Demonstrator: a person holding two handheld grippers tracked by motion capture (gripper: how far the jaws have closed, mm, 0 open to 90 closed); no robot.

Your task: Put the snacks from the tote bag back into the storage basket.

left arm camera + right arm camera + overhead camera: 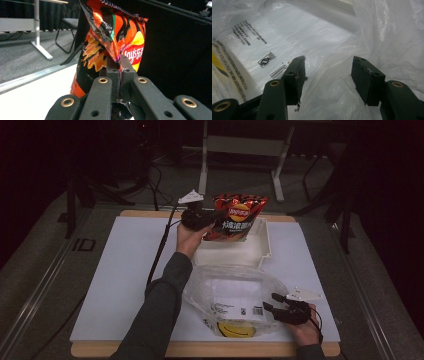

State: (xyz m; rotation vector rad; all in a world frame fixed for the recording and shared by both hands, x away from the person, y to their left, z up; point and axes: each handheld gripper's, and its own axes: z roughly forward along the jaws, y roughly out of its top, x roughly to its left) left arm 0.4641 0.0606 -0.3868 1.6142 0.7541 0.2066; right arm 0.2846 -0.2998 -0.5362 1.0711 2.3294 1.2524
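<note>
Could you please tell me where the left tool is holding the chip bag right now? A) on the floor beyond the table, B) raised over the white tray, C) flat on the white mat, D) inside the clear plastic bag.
B: the left tool is shut on a fold of the chip bag, which hangs above the white tray, apart from the clear plastic bag nearer the person.

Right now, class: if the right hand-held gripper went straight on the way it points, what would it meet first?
Probably the clear plastic bag: the open right hand-held gripper points into its crinkled film, though depth is unclear.
</note>
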